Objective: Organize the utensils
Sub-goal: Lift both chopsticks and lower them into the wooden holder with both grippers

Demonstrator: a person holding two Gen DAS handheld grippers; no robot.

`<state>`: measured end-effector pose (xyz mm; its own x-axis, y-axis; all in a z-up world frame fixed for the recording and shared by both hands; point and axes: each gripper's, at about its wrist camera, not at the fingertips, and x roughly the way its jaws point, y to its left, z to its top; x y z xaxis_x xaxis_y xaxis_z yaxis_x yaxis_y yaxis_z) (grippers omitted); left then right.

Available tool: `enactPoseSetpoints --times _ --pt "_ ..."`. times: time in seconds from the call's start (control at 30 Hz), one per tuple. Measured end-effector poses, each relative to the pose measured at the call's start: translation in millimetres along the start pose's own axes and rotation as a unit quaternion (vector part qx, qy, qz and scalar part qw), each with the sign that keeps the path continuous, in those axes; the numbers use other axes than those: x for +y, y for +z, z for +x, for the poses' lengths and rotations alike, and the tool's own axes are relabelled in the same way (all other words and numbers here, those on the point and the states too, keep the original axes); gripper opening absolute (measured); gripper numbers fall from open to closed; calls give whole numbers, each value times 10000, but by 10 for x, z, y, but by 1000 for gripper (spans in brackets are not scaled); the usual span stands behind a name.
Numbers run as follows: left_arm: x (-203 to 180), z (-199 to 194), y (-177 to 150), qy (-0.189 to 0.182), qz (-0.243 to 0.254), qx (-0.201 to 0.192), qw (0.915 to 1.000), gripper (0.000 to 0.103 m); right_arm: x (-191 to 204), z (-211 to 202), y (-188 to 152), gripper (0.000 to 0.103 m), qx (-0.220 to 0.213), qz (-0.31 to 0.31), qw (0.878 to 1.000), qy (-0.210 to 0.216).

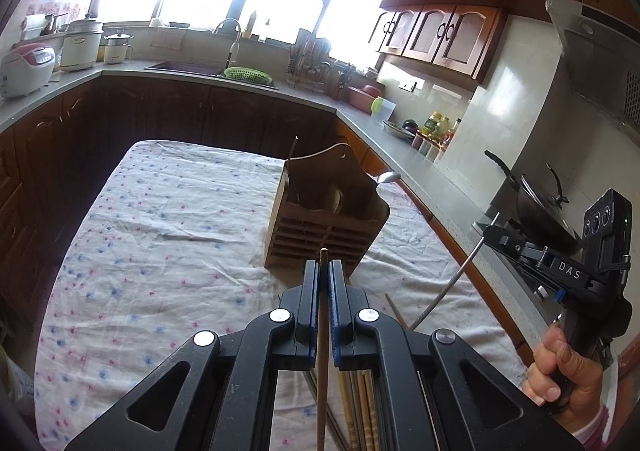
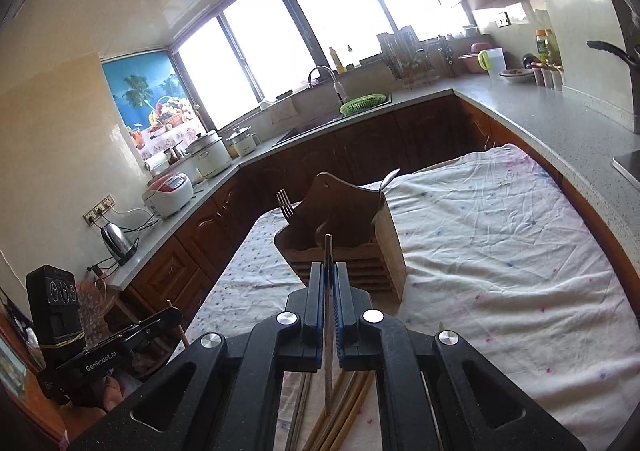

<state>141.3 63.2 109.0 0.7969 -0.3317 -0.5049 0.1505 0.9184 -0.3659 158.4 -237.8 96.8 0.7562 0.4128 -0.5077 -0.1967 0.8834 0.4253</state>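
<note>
- Two utensils are already standing in the slatted brown wooden utensil holder [image 2: 344,235] on the white floral-dotted tablecloth [image 1: 152,235]: a silver metal fork [image 2: 285,203] is rising at its left side and a silver metal spoon [image 2: 389,178] is leaning out at its right.
- Several loose wooden chopsticks [image 1: 362,407] are lying on the cloth under the grippers, so by the look of it much sorting is remaining.
- The left gripper [image 1: 324,275] is pinching a dark brown wooden chopstick [image 1: 322,331], jaws nearly closed on it, its tip pointing toward the holder.
- The right gripper [image 2: 329,279] is clamping a thin pale stick-like utensil [image 2: 328,315], jaws nearly together; in the left wrist view it is showing as a long silver metal handle [image 1: 452,283].
- Both held pieces are hanging near the holder, not yet inside.
</note>
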Motion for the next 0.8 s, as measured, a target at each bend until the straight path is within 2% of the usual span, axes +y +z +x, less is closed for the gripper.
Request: enactPoseSetpoints --times 0.8 --pt "108 -36 277 -23 17 -482 9988 3 9 -29 91 4 -163 -83 9998 -20"
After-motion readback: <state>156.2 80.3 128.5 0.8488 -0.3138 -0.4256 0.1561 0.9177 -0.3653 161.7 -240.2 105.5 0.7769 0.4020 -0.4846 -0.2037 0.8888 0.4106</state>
